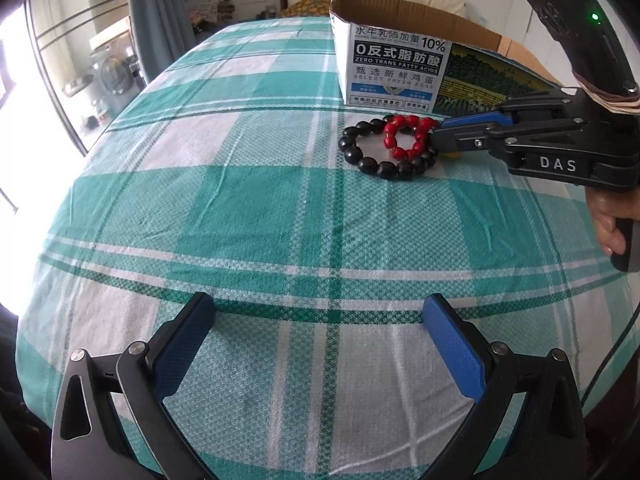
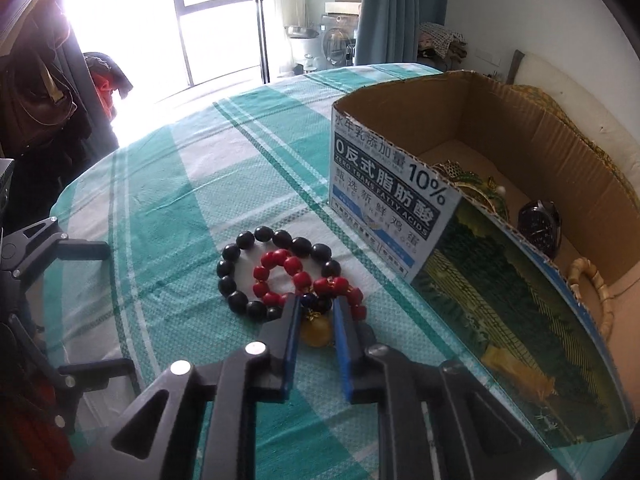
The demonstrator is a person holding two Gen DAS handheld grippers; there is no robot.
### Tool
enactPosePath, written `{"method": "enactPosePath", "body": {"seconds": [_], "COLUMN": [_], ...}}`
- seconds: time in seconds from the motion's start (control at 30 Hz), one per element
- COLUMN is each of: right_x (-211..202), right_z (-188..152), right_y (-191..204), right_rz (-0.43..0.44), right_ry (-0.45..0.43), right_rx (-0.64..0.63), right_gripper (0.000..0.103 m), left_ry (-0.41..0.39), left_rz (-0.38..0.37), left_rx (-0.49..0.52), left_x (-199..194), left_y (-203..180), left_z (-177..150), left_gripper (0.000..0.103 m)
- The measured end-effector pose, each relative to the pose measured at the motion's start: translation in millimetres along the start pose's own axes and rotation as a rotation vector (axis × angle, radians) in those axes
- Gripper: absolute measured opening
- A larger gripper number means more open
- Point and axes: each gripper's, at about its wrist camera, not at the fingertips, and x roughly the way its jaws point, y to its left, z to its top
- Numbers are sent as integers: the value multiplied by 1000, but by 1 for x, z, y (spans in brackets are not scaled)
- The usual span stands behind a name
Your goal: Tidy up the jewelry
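The right gripper (image 2: pixel 317 312) has its jaws nearly together, closed on the red bracelet (image 2: pixel 304 280) near its yellow bead (image 2: pixel 316 332). This bracelet lies on top of one black bracelet (image 2: pixel 256 276), both on the checked cloth (image 2: pixel 168 200) beside one cardboard box (image 2: pixel 472 120). The left gripper (image 1: pixel 320 320) stands wide open, holding nothing.
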Motion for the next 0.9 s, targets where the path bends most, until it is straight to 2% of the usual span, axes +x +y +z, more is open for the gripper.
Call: {"method": "enactPosePath", "body": {"seconds": [0.23, 0.43, 0.47, 0.5, 0.53, 0.63, 0.7, 0.77, 0.9], "right_x": [-42, -95, -104, -113, -123, -143, -149, -154, -150], "right_z": [-58, -122, -132, -141, -150, -172, -179, -184, -184], "right_y": [-7, -6, -7, -7, -6, 1, 8, 11, 11], "right_rz": [-81, -251, -276, -292, -309, -348, -384, -391, -382], "right_ry": [44, 27, 16, -7, -46, -126, -174, -208, -203], "right_rx": [69, 208, 248, 288, 332, 428, 477, 518, 525], "right_gripper": [16, 17, 25, 39, 44, 47, 47, 47, 47], "left_ry": [7, 12, 16, 19, 21, 15, 3, -10, -10], "left_rz": [-4, -6, -16, -34, -59, -132, -146, -133, -15], "left_rx": [0, -13, -19, -30, -47, -115, -148, -139, -71], "left_x": [2, 6, 7, 7, 9, 12, 16, 22, 43], "left_y": [2, 2, 2, 2, 3, 6, 5, 0, -14], "left_z": [3, 10, 13, 17, 23, 43, 59, 73, 89], "left_gripper": [103, 103, 103, 103, 103, 103, 103, 103, 103]}}
